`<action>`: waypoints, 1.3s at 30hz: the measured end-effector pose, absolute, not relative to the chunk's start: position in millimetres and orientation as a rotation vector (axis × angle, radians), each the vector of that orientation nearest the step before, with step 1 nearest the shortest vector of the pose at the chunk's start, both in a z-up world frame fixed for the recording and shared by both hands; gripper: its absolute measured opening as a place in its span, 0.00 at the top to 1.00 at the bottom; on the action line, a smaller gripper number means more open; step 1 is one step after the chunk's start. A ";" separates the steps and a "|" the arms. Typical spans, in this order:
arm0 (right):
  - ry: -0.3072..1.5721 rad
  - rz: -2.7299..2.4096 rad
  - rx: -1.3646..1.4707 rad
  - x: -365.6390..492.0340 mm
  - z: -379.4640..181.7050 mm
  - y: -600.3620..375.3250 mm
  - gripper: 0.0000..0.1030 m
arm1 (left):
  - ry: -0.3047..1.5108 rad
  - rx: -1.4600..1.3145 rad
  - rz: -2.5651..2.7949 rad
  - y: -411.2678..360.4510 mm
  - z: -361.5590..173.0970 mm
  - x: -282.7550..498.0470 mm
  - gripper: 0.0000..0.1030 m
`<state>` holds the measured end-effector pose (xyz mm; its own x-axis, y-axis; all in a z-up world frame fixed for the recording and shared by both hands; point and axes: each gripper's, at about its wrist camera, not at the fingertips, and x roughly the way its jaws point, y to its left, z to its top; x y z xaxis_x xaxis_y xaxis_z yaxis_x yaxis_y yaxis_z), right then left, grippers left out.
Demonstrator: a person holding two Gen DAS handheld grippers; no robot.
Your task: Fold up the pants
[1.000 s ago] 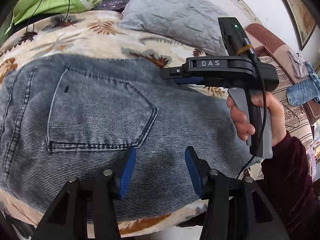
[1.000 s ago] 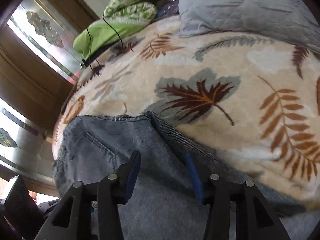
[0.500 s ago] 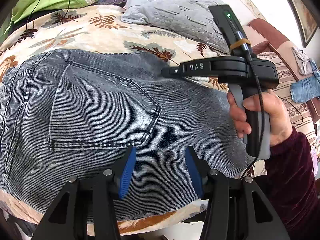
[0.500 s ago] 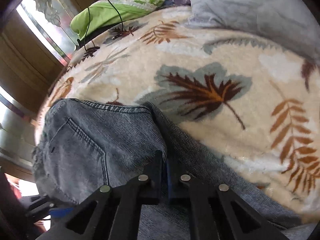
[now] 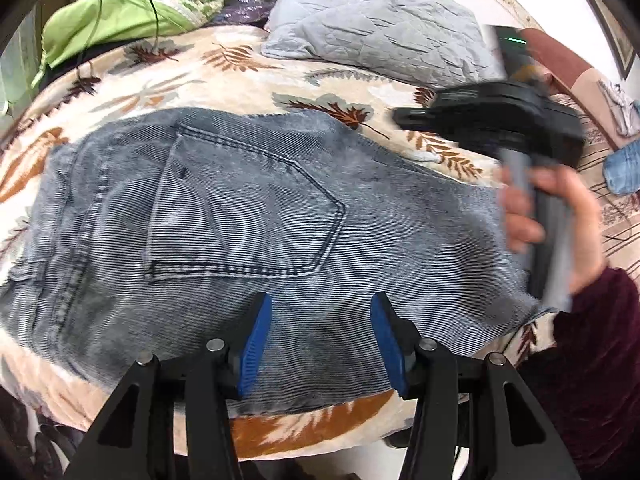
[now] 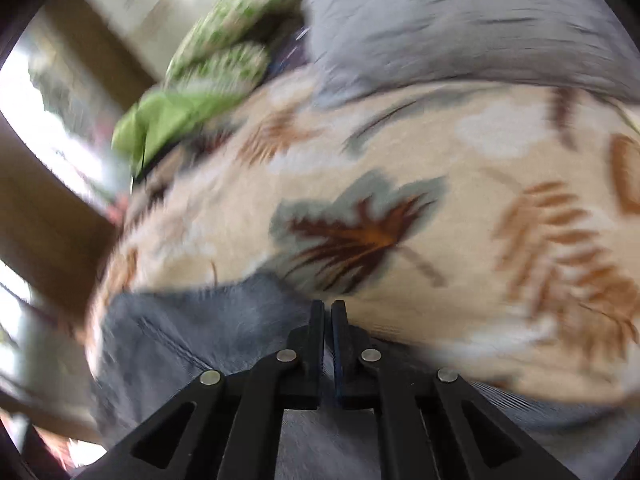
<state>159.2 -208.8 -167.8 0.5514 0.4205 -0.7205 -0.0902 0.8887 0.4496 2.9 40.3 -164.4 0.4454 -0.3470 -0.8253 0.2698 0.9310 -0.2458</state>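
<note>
Now the jeans (image 5: 248, 224) lie flat on the leaf-print blanket (image 5: 224, 76), back pocket up. Above their near edge the left gripper (image 5: 320, 344) has its jaws opening, nothing between them. By the far edge the right gripper (image 6: 327, 320) is closed; blur hides whether it pinches any denim.

The faded grey-blue denim pants (image 5: 248, 216) lie flat across the cream leaf-print fleece blanket (image 5: 248, 84), back pocket up. From the pants, the quilted grey pillow (image 5: 376, 20) sits on the blanket around 1 o'clock, and the bunched lime-green bedding (image 5: 120, 16) is off at 11 o'clock, well apart. A small folded blue denim piece (image 5: 622, 168) lies way over at 3 o'clock, beyond the blanket's edge.
</note>
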 end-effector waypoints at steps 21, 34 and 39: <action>0.812 0.069 0.228 6.7 -130.1 -280.8 0.94 | 0.862 0.158 -0.240 3.3 -120.5 -21.3 0.10; 0.565 -0.015 0.249 -86.7 -78.2 -290.2 0.93 | 0.653 0.185 -0.239 -14.9 -51.4 -40.8 0.10; 0.559 -0.017 0.212 -98.6 -80.7 -280.5 0.53 | 0.632 0.182 -0.231 -22.6 -47.1 -40.5 0.10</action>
<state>-98.6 -280.5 -80.7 0.8482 0.0414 -0.5280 0.0734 0.9781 0.1946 -40.5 -22.6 -47.1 0.7825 -0.1576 -0.6024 0.2683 0.9584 0.0977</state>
